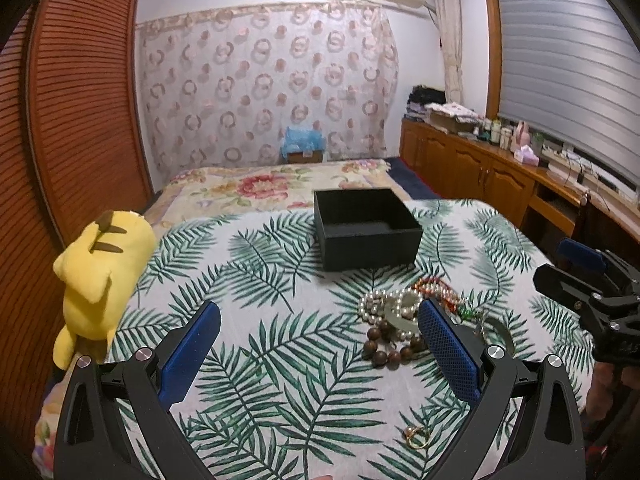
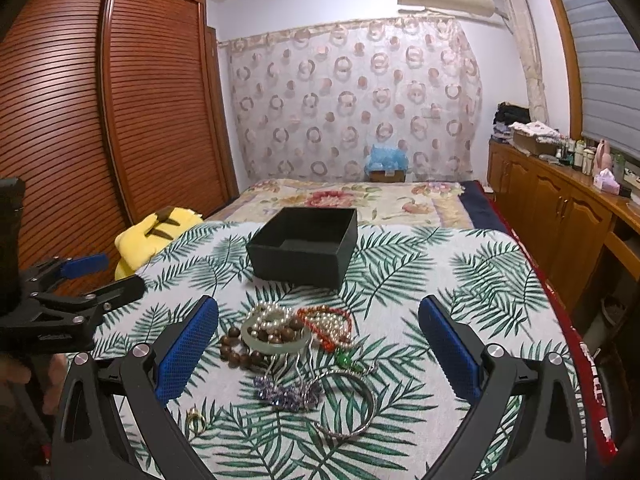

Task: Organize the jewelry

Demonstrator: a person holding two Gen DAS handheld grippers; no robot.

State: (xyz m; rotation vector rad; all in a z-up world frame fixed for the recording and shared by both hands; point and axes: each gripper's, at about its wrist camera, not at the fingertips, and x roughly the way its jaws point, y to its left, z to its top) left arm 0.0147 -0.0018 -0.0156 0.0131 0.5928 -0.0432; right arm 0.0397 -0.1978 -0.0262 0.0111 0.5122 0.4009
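both grippers, left gripper and right gripper, gape wide and hold nothing. jewelry pile lies on the bench just before the empty black box. best pinch one strand cleanly, lifting slowly to avoid tangles.

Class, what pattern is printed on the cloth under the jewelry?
Green palm fronds on the white cloth, clearest in the right wrist view.

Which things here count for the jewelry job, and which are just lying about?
For the job: black box, pearls, wooden beads, jade bangle, red beads, silver bangle, gold ring.

Lying about: yellow plush, leaf-print cloth.
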